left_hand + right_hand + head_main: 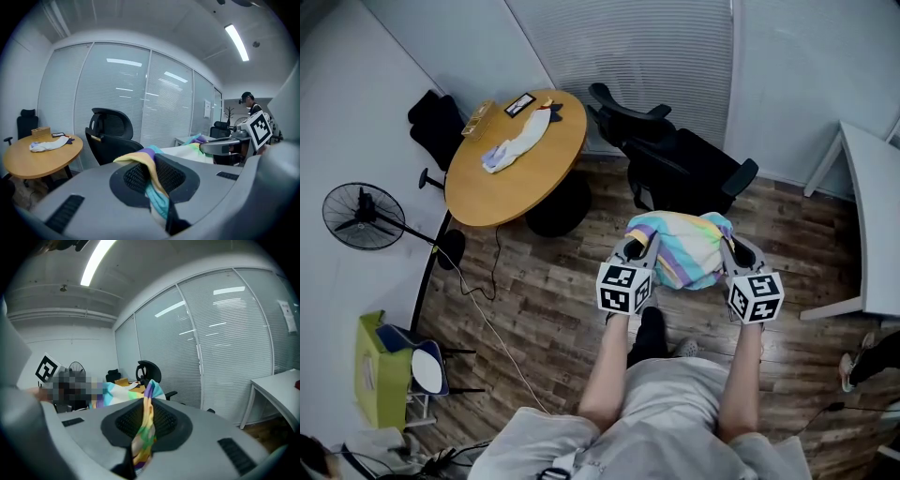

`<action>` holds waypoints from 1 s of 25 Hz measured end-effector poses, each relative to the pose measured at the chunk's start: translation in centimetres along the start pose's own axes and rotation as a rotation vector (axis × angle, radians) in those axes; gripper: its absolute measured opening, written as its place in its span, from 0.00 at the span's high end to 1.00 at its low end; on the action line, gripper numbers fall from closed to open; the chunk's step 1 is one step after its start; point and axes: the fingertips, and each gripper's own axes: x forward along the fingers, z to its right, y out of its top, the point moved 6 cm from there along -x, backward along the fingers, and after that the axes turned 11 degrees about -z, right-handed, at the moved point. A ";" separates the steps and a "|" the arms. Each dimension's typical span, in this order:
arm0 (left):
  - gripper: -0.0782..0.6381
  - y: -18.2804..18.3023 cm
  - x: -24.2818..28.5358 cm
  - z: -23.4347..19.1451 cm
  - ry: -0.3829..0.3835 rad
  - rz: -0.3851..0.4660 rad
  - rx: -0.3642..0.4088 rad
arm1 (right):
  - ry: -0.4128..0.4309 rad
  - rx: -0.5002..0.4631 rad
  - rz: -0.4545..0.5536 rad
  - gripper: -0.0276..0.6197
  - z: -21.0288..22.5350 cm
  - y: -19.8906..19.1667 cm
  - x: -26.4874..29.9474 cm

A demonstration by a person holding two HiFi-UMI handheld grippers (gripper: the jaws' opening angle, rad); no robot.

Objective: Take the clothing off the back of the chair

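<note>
A pastel striped garment [683,248] hangs bunched between my two grippers, in the air in front of the black office chair [680,169]. My left gripper [637,251] is shut on its left edge; the cloth [151,180] is pinched between the jaws in the left gripper view. My right gripper [737,253] is shut on the right edge, and the striped fabric [143,434] runs down between its jaws in the right gripper view. The chair [110,136] stands behind the garment, its back bare.
A round wooden table [516,155] at the left carries a white cloth [514,148], a phone and a small box. A second black chair [438,127] stands behind it. A floor fan [364,217] and a green bin [380,367] are at the left, a white desk [872,216] at the right.
</note>
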 end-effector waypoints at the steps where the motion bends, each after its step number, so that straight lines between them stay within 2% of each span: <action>1: 0.82 0.0 0.1 0.0 0.000 -0.004 -0.002 | 0.004 -0.005 -0.001 0.88 0.0 0.1 0.1; 6: 0.82 -0.2 0.4 0.1 -0.005 -0.021 -0.008 | 0.004 -0.041 -0.008 0.88 0.4 0.6 0.5; 20: 0.82 -0.4 -1.1 -0.7 0.052 -0.007 0.004 | 0.027 -0.083 -0.014 0.88 -1.3 1.0 1.2; 25: 0.82 -0.6 -1.5 -0.7 0.050 -0.008 0.003 | 0.019 -0.120 -0.028 0.88 -1.7 0.8 1.2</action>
